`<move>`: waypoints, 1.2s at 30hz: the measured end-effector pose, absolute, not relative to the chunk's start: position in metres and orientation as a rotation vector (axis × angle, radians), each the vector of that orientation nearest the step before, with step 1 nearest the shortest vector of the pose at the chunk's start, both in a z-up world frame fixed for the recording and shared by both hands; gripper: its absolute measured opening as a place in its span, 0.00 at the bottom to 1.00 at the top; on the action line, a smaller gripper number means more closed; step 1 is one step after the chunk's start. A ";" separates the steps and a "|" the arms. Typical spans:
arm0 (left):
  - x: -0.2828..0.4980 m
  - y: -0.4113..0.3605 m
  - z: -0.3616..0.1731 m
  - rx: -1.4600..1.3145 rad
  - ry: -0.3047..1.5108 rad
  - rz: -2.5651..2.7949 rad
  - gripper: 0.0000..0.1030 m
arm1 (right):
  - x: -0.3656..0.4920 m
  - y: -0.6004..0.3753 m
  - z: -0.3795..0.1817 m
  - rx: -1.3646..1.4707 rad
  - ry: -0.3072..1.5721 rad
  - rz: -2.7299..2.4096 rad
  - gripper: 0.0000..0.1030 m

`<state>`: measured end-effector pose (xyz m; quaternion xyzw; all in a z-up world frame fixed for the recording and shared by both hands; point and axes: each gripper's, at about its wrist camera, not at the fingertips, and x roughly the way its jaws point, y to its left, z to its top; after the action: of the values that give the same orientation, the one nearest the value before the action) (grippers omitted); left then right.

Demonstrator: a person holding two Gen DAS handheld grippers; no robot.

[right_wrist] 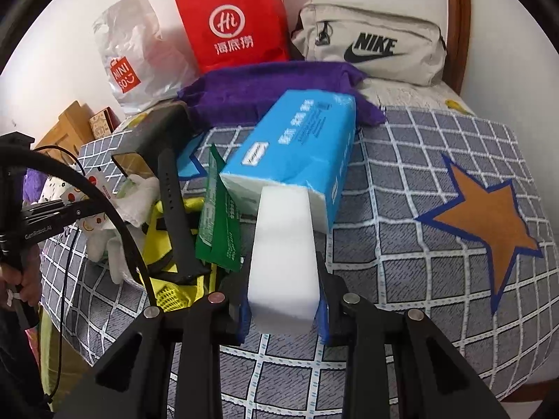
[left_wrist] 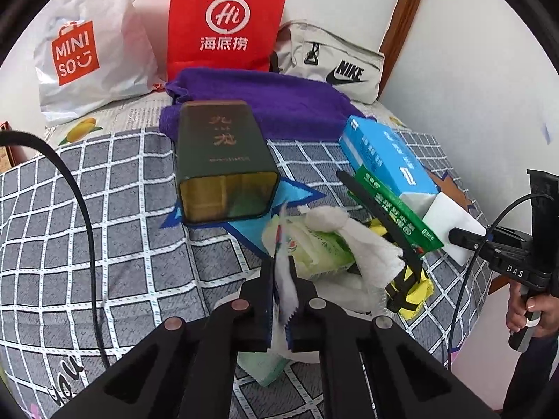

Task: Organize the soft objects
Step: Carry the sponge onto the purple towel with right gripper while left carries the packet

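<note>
Left gripper [left_wrist: 281, 272] clamping thin white tissue sheet [left_wrist: 284, 289], jaws fully closed on it. Right gripper [right_wrist: 283, 279] gripping white rectangular foam block [right_wrist: 283, 244], jaws partly open around it, above grey checked bedcover [right_wrist: 401, 272].

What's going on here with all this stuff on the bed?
A person is sorting soft things on a checked bedspread, a handheld gripper in each hand. The left gripper is shut on a white tissue. The right gripper is shut on a white foam block, beside a blue tissue pack.
</note>
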<state>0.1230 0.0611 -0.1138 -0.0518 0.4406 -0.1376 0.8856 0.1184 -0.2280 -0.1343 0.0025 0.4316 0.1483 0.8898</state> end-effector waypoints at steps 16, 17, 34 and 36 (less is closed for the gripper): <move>0.135 0.085 -0.072 -0.135 0.841 -0.238 0.05 | 0.133 -0.231 -0.086 0.027 0.804 0.331 0.28; 0.138 0.087 -0.069 -0.139 0.838 -0.233 0.05 | 0.136 -0.231 -0.083 0.030 0.798 0.337 0.28; 0.209 0.097 -0.054 -0.146 0.832 -0.209 0.05 | 0.225 -0.217 -0.060 0.010 0.735 0.352 0.28; 0.222 0.099 -0.054 -0.148 0.831 -0.206 0.05 | 0.241 -0.215 -0.062 0.008 0.736 0.349 0.28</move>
<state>0.2216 0.0989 -0.0543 -0.0719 0.4025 -0.0996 0.9071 0.2414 -0.2151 -0.0617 0.0039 0.3580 0.1698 0.9181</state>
